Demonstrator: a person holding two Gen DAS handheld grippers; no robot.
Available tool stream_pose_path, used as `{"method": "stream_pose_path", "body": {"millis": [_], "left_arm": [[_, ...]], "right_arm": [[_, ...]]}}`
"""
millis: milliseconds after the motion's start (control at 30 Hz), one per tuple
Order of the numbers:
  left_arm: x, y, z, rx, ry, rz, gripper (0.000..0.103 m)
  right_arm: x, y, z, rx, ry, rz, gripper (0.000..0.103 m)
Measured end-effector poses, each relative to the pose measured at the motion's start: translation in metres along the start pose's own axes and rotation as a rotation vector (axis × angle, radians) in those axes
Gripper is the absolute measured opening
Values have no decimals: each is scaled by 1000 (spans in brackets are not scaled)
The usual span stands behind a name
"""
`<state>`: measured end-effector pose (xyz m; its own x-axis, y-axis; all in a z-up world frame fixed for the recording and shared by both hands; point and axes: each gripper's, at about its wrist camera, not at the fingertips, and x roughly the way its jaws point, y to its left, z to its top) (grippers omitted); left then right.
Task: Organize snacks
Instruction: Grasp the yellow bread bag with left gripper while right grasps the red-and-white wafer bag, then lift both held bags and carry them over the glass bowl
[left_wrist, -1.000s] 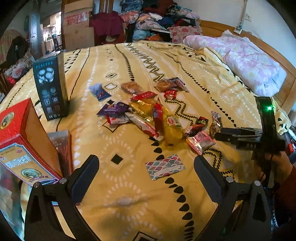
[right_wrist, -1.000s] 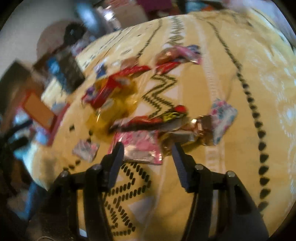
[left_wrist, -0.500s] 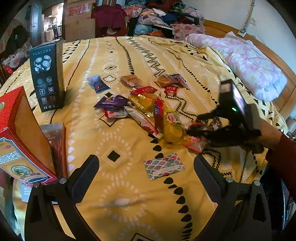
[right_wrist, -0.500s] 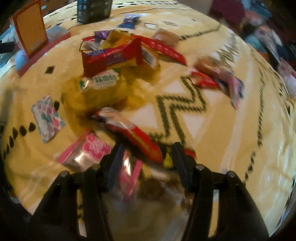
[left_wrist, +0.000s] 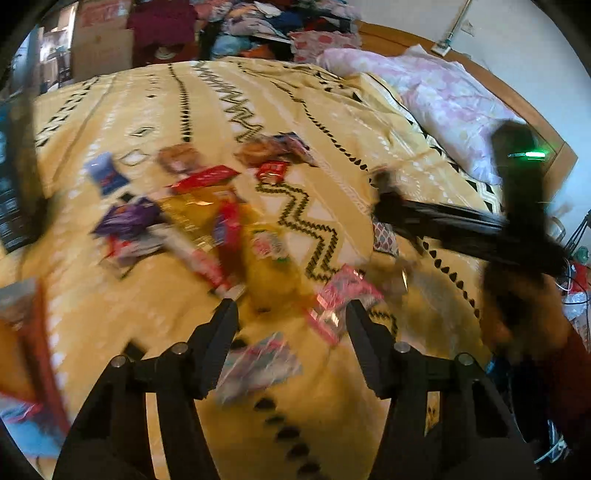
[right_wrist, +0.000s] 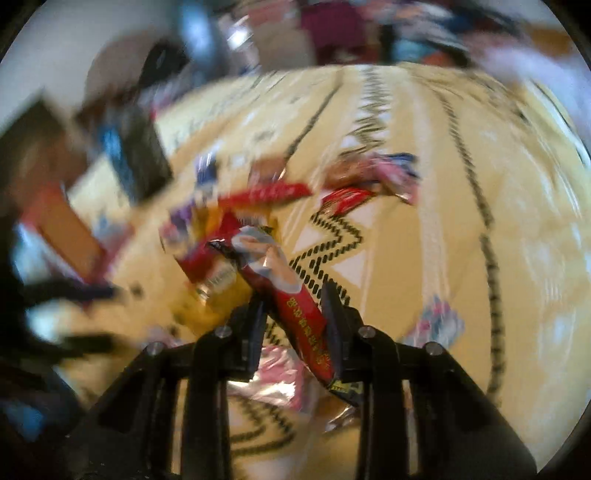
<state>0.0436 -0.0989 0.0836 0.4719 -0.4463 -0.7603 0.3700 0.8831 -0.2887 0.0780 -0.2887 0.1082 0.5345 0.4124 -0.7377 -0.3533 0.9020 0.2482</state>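
Observation:
Snack packets lie in a loose pile on the yellow patterned bedspread (left_wrist: 369, 125). My right gripper (right_wrist: 295, 302) is shut on a long red snack bar (right_wrist: 303, 317), held tilted above the bed. In the left wrist view the right gripper (left_wrist: 424, 218) is a blurred dark shape at the right, held by a hand. My left gripper (left_wrist: 290, 314) hovers low over the near edge of the pile with its jaws closing. A yellow bag (left_wrist: 269, 266) and a pink packet (left_wrist: 340, 299) lie just beyond its tips, and neither pad presses on anything. A patterned sachet (left_wrist: 258, 365) lies under it.
A black box (left_wrist: 14, 192) and a red box (left_wrist: 26, 332) stand at the bed's left edge. A pink quilt (left_wrist: 443, 99) lies at the far right by the wooden bed frame. Clothes are heaped beyond the bed. More packets (left_wrist: 273, 147) lie further back.
My right gripper closed on the red snack bar and lifted it off the bedspread. My left gripper's jaws narrowed a lot while it moved forward and down toward the pile.

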Motion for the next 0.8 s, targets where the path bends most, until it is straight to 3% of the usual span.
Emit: {"method": "stream_pose_path", "body": {"millis": [133,400,467,567,800], "left_arm": [[39,-3,12,-21,-14,39,64],[86,9,17,-21,50,133,67],[92,11,12,1,76,154,54],[81,11,6,-9,67,111,49],[14,4,10,-83,-53,-132,48]], "right_arm": [[-17,-13,-20,197,-26,33,30],[-7,-19,-39,238,36,37,30],[-6,-20,-38,245,34,39,30],[-10,-20,-38,252,19,40,30],[-26,-15,-34,257,-35,30,30]]}}
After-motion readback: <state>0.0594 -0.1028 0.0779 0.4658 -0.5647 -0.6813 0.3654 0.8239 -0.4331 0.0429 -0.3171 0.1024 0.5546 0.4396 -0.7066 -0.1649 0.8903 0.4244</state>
